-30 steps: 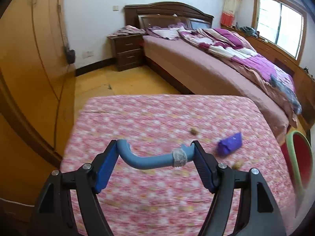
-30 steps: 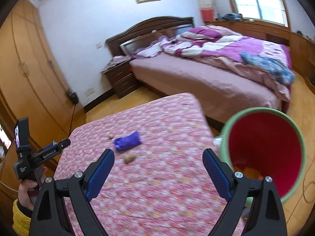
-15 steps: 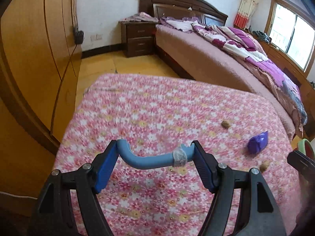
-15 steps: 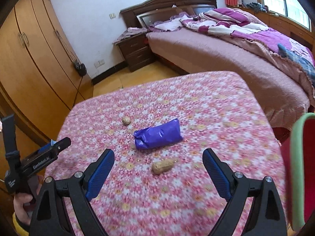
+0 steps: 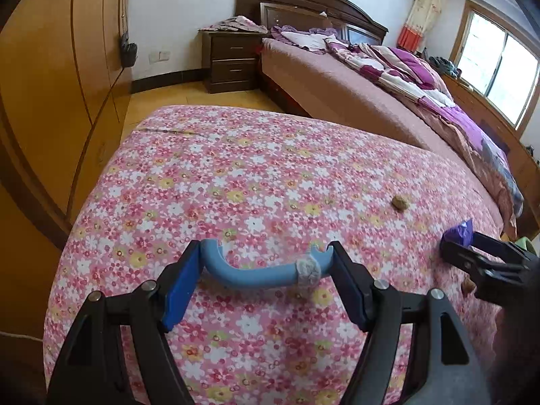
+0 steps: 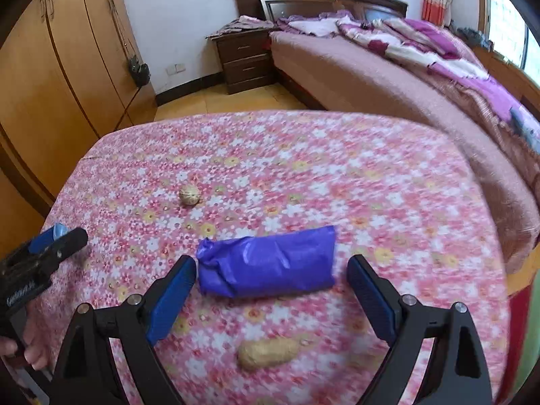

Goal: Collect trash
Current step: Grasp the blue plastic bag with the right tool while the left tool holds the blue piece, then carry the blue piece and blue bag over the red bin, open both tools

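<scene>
A crumpled purple wrapper [image 6: 266,266] lies on the floral tablecloth [image 6: 371,185], between the spread jaws of my right gripper [image 6: 270,263], which is open; the pads do not press on it. A peanut shell [image 6: 268,352] lies just nearer than the wrapper, and a round nut shell [image 6: 189,195] sits farther back on the left. My left gripper [image 5: 264,250] is shut on a curved light-blue handle [image 5: 256,278] with a tape wrap, low over the cloth. In the left wrist view the wrapper [image 5: 459,233] and nut shell [image 5: 400,202] sit at the right.
A red bin with a green rim [image 6: 528,307] stands off the table's right edge. Wooden wardrobes [image 5: 50,101] line the left, close to the table. A bed [image 6: 388,77] and nightstand [image 6: 243,57] lie beyond a strip of floor. A hand [image 6: 32,354] grips the left tool.
My right gripper has swung left from the red bin and sunk until its jaws straddle the purple wrapper. The left gripper has come down closer to the cloth, still holding the blue handle.
</scene>
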`<control>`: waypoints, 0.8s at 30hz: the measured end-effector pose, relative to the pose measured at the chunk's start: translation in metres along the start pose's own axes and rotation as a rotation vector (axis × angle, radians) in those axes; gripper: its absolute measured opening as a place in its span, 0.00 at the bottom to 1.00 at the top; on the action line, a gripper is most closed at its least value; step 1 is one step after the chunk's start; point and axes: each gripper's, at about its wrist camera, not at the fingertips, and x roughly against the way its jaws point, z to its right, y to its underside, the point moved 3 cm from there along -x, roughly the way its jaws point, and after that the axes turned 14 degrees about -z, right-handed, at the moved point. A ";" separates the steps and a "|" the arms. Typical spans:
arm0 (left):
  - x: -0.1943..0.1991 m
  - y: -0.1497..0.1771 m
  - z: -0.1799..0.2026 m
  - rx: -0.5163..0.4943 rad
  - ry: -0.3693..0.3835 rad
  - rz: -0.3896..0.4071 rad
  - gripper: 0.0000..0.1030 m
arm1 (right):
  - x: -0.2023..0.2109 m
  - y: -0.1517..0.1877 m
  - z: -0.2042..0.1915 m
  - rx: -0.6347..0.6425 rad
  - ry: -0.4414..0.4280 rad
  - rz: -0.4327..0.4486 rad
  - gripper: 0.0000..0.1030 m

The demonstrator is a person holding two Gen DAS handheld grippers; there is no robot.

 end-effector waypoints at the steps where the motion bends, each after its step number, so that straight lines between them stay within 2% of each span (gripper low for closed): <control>1: 0.000 0.001 0.001 0.000 0.002 -0.001 0.72 | 0.000 0.000 -0.002 0.006 0.003 0.004 0.89; 3: 0.000 0.003 0.003 -0.011 0.006 -0.002 0.72 | 0.000 0.000 -0.005 0.007 -0.001 0.021 0.82; 4: 0.000 0.005 0.006 -0.023 0.005 -0.006 0.72 | 0.000 0.002 -0.007 0.009 0.021 0.029 0.74; 6: -0.001 0.006 0.009 -0.038 0.003 -0.009 0.72 | 0.000 0.004 -0.013 0.014 0.058 0.033 0.74; 8: -0.002 0.007 0.012 -0.045 0.005 -0.014 0.72 | 0.002 0.007 -0.017 0.005 0.059 0.035 0.70; 15: 0.004 0.009 0.017 -0.055 -0.011 0.013 0.72 | 0.038 0.033 -0.016 -0.105 -0.033 0.061 0.69; 24: 0.039 0.013 0.044 -0.115 0.029 0.061 0.72 | 0.110 0.083 -0.002 -0.174 -0.068 0.160 0.69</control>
